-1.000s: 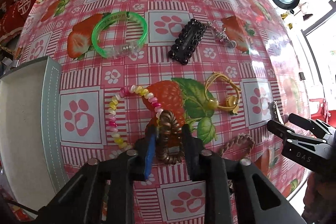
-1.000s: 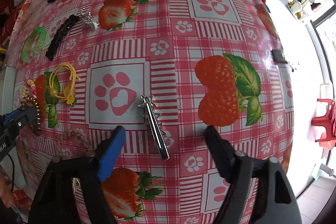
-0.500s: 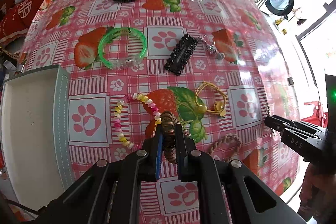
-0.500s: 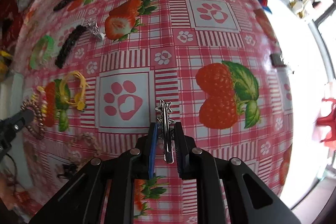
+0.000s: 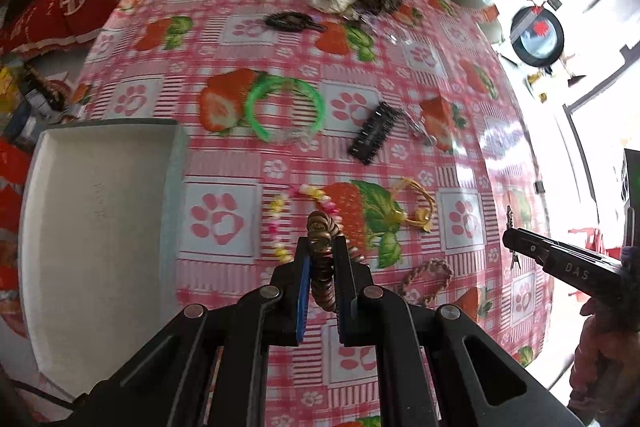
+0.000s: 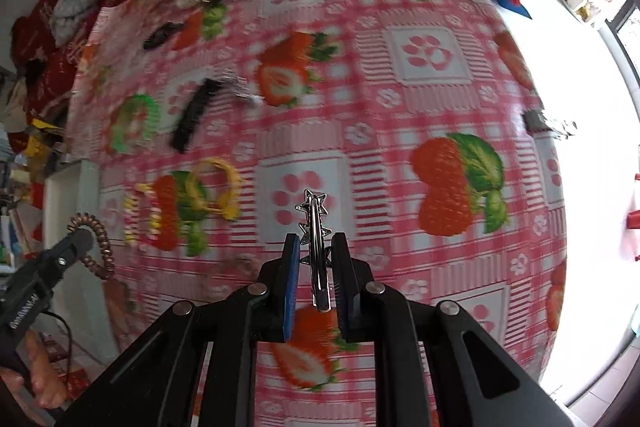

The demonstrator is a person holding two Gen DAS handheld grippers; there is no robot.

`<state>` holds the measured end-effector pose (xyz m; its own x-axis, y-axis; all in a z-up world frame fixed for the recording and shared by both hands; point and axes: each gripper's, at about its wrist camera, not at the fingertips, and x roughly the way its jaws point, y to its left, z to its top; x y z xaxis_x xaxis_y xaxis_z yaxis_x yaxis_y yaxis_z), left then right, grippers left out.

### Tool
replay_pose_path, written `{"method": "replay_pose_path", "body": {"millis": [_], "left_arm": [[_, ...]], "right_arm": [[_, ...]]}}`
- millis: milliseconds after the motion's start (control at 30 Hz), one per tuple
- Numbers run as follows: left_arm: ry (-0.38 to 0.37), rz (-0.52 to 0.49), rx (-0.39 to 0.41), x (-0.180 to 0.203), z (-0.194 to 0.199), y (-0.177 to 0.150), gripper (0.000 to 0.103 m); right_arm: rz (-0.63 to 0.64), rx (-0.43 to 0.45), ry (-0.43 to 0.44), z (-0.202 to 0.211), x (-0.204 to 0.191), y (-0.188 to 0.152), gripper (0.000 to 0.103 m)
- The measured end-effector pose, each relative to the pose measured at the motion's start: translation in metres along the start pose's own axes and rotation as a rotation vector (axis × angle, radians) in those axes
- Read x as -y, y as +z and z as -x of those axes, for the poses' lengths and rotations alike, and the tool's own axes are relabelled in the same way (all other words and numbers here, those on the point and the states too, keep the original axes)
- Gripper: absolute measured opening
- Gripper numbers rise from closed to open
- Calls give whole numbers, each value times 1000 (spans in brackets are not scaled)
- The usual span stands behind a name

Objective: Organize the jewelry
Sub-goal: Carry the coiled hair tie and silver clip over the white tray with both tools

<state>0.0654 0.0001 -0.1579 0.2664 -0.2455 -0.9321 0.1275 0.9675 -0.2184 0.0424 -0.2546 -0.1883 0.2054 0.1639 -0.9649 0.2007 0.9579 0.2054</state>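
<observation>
Over the strawberry tablecloth (image 5: 400, 75) both grippers hang above the scattered jewelry. At its left edge sits a white tray (image 5: 100, 187). The left gripper (image 5: 322, 259) is clamped narrow on a brown coil tie (image 5: 320, 227), held clear of the cloth above the bead bracelet (image 5: 280, 223). The right gripper (image 6: 316, 259) pinches a silver star clip (image 6: 316, 227), likewise raised off the table.

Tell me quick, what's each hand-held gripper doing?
Left hand-held gripper: shut on brown coil hair tie.
Right hand-held gripper: shut on silver star hair clip.
</observation>
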Motion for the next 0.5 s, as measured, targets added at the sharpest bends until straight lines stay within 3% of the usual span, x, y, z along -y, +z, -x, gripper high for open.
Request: {"method": "replay_pose_path", "body": {"millis": [267, 500], "left_arm": [[54, 123, 40, -72, 32, -4, 17], [126, 232, 58, -147, 42, -8, 17]], "right_arm": [[123, 11, 83, 10, -78, 10, 17], [257, -12, 183, -3, -175, 17, 17]]}}
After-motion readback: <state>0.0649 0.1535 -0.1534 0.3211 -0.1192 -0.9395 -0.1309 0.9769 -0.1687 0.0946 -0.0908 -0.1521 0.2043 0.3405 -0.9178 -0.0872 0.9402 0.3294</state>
